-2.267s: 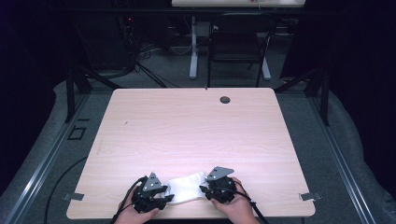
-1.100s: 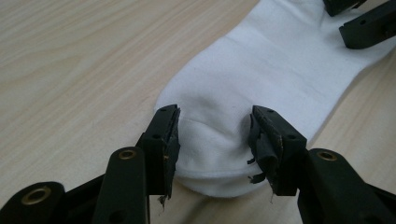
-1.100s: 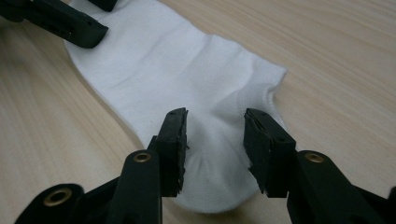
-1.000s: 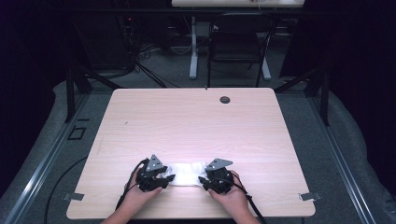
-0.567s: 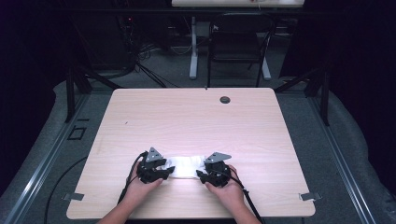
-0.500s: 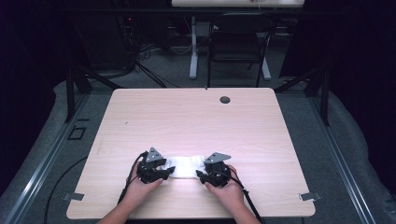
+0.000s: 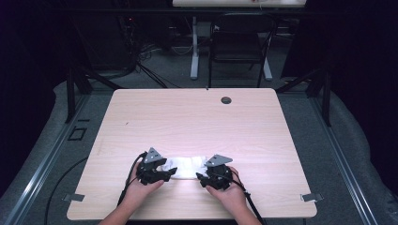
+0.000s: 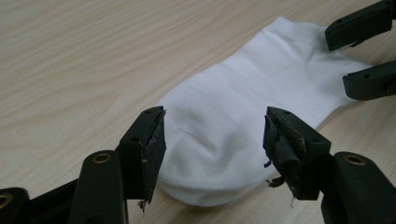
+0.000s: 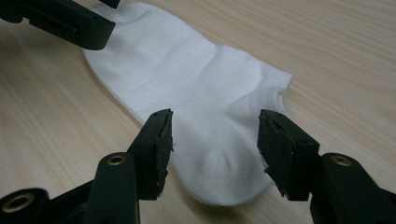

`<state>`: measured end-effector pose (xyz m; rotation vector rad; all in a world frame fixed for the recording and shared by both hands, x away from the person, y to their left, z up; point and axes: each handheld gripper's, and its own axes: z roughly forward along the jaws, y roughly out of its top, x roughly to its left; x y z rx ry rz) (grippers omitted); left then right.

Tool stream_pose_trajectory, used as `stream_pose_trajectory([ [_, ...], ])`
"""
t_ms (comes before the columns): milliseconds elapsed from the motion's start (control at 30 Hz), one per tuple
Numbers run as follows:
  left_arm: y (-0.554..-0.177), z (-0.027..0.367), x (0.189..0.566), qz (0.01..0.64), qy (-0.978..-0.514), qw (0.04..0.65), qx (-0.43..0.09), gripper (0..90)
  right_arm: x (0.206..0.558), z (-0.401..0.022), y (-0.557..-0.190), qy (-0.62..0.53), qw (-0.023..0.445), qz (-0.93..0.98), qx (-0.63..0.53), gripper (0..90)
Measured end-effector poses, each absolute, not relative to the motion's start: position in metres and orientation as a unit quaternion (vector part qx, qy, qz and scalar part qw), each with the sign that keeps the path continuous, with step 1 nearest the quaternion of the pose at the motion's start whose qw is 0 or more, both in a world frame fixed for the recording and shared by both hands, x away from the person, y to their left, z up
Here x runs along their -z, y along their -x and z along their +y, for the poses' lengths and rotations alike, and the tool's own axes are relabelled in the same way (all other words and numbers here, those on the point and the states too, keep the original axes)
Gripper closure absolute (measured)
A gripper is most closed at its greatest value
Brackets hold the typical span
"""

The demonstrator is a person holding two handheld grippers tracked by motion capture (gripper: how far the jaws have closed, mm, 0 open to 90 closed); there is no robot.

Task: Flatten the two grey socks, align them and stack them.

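White sock [image 7: 185, 167] lies flat close to the near edge of the table [image 7: 197, 117], roughly centred along it; beyond the sock the wood is bare all the way to the far edge, with plenty of room on either side too. Left gripper [image 7: 165, 173] sits at the sock's left end and right gripper [image 7: 201, 177] at its right end — both hands low, forearms coming in from the near edge; each one's jaws stand wide apart, straddling its end of the sock and gripping nothing.
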<state>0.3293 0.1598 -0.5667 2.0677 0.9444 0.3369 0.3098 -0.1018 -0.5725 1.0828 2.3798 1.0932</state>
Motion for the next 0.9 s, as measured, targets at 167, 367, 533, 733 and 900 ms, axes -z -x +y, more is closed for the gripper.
stream_pose_trajectory([
  [167,-0.325,0.166,0.559,0.37,-0.822,0.411,-0.134,38.7,0.564,-0.103,-0.304,-0.361,0.165,0.836,-0.379,44.4],
  [367,-0.32,0.176,0.55,0.369,-0.822,0.415,-0.131,39.1,0.552,-0.11,-0.294,-0.352,0.181,0.833,-0.387,43.4],
  [533,-0.313,0.188,0.545,0.371,-0.82,0.413,-0.141,39.0,0.543,-0.121,-0.29,-0.361,0.181,0.827,-0.391,43.3],
  [733,-0.308,0.201,0.545,0.383,-0.814,0.412,-0.143,39.0,0.539,-0.138,-0.284,-0.375,0.183,0.817,-0.397,43.0],
  [900,-0.305,0.21,0.547,0.387,-0.817,0.402,-0.145,39.0,0.543,-0.151,-0.278,-0.385,0.184,0.818,-0.384,43.0],
])
